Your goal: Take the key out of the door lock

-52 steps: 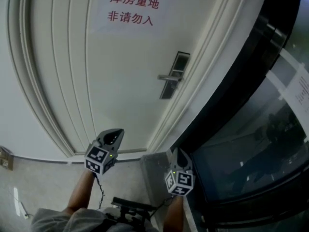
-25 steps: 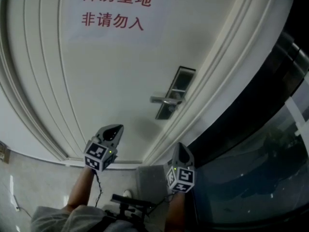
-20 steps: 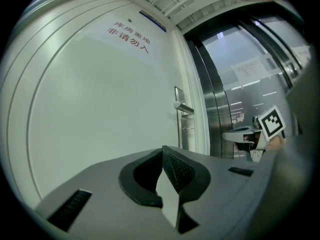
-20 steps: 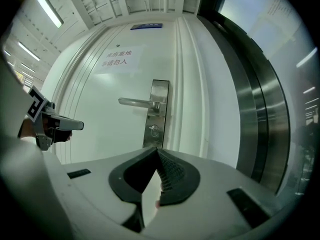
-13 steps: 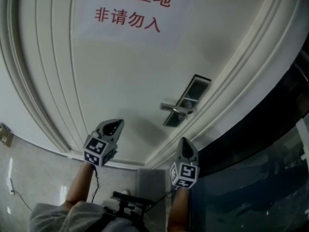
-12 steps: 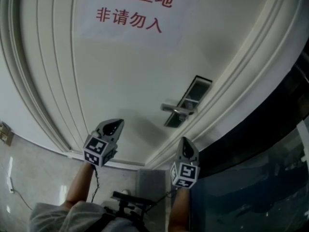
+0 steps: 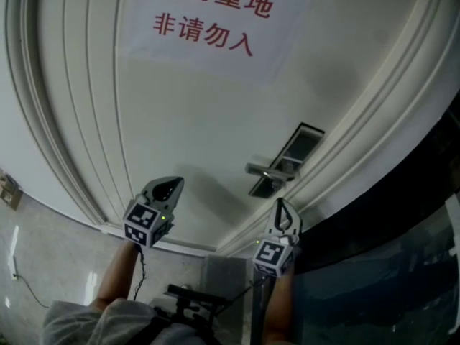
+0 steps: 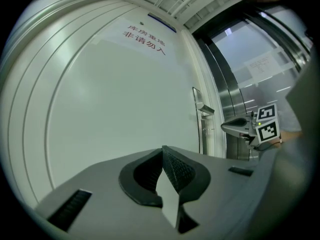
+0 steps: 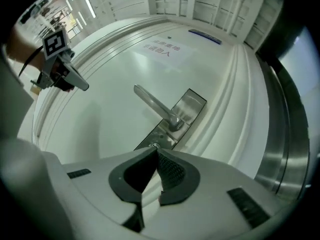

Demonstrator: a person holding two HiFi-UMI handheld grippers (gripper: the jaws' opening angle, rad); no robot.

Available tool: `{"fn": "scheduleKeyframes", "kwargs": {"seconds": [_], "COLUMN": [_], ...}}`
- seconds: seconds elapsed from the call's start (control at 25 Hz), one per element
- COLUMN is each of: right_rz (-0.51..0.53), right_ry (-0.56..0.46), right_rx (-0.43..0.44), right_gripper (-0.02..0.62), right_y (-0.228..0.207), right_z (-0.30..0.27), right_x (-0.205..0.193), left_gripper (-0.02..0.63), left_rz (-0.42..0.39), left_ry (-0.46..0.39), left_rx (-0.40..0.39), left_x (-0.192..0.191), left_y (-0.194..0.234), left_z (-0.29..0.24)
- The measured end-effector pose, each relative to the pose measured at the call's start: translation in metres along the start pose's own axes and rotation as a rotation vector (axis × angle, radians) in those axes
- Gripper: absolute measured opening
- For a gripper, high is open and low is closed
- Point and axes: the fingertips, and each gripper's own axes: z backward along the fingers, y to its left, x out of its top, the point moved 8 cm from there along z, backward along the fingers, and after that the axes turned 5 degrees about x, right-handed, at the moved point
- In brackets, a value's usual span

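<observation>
A white door (image 7: 180, 135) is seen filling most of the head view, with a paper sign (image 7: 212, 20) in red characters fixed at the top centre. A metal lock plate (image 7: 287, 160) with a lever handle (image 7: 260, 169) is mounted right of centre, near the door's edge. The left gripper (image 7: 171, 184) is held at lower left, well apart from the plate, its jaws closed tip to tip with nothing between them. The right gripper (image 7: 279, 205) is held just below the plate, its jaws likewise pressed together and empty. In the right gripper view a small round keyhole (image 9: 155, 145) is seen at the plate's lower end, just above the jaw tips; a key cannot be made out in it.
</observation>
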Motion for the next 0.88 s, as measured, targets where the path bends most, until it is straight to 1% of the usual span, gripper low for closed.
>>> {"fn": "scheduleKeyframes", "kwargs": {"seconds": [0.16,0.24,0.36,0.52,0.56,0.64,0.88], "right_rz": [0.165,0.224,0.292,0.350,0.360,0.373,0.412], "right_ry": [0.033,0.042,0.060,0.073,0.078,0.083,0.088], "right_rx": [0.034,0.038,0.018,0.029,0.038,0.048,0.052], "right_gripper": [0.012,0.012,0.012,0.022,0.062,0.085,0.109], "right_y": [0.002,0.003,0.003,0.002,0.002,0.002,0.000], "right_z": [-0.008,-0.012,-0.018,-0.024,-0.025,-0.028,-0.040], "right_x": [0.008,0.009,0.008,0.005,0.004,0.004,0.002], "left_gripper": [0.008,0.007,0.008,0.007,0.008,0.007,0.007], "left_rz": [0.004,0.008,0.011,0.011,0.013,0.018,0.014], "left_ry": [-0.004,-0.006,-0.007,-0.005,-0.005,-0.007,-0.007], "left_rx": [0.002,0.002,0.005,0.012,0.015,0.018,0.020], "left_x": [0.001,0.001,0.001,-0.001,-0.001,0.000,0.001], "left_y": [0.003,0.004,0.006,0.008,0.009,0.011,0.009], "left_z": [-0.002,-0.004,-0.006,-0.007,-0.008,-0.009,-0.014]}}
